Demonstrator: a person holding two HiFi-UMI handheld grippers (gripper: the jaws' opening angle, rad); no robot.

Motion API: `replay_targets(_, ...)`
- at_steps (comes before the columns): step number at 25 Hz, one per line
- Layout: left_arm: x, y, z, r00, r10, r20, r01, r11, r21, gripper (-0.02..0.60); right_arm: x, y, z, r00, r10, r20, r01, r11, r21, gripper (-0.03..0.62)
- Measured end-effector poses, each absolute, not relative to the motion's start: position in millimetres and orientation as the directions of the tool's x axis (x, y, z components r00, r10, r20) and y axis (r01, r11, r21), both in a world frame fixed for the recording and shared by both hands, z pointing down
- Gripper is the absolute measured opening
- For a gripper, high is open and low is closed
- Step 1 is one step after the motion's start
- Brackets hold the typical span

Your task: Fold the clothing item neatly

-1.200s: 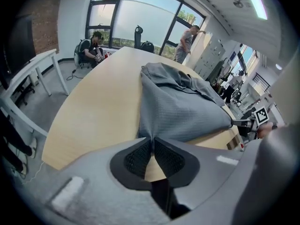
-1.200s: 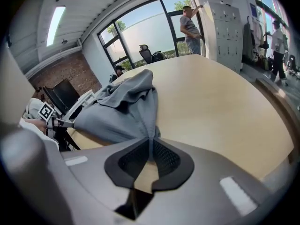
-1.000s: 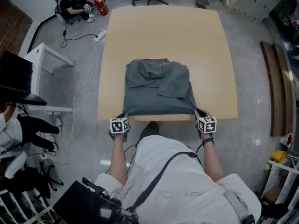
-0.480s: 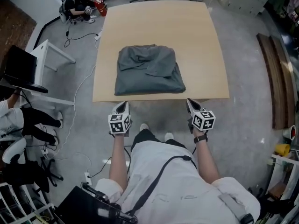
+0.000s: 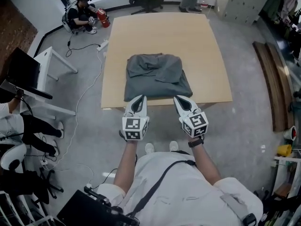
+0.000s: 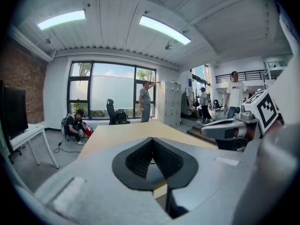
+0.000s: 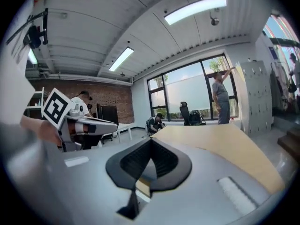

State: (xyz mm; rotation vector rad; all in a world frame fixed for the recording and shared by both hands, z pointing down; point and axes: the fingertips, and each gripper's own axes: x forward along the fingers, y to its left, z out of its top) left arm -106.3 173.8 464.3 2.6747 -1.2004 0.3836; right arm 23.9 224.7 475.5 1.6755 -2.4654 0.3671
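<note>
Folded grey fabric garment [image 5: 157,81] is laid on the tan wooden table [image 5: 207,41] just beyond the left gripper [image 5: 140,98] and right gripper [image 5: 178,100], both clenched empty, equally near.

The person is holding the left gripper [image 5: 141,98] and the right gripper [image 5: 178,98] side by side ahead of the torso, with the left forearm [image 5: 126,159] and right forearm [image 5: 202,157] reaching forward. The tips are angling slightly toward each other. Each gripper is keeping its jaws pressed together on nothing.

Grey folded garment [image 5: 157,76] on tan table [image 5: 197,41], left gripper [image 5: 139,98] and right gripper [image 5: 178,99] in front.
</note>
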Motion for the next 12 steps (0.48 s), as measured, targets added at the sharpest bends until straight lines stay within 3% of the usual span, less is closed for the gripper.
replay_targets(12,-137,182,428,0.636,-0.745,0.203,-0.769,-0.633,0.086,0.002,-11,221,412,-0.321,-0.934,0.158,-0.947,0.32,-0.035,0.0)
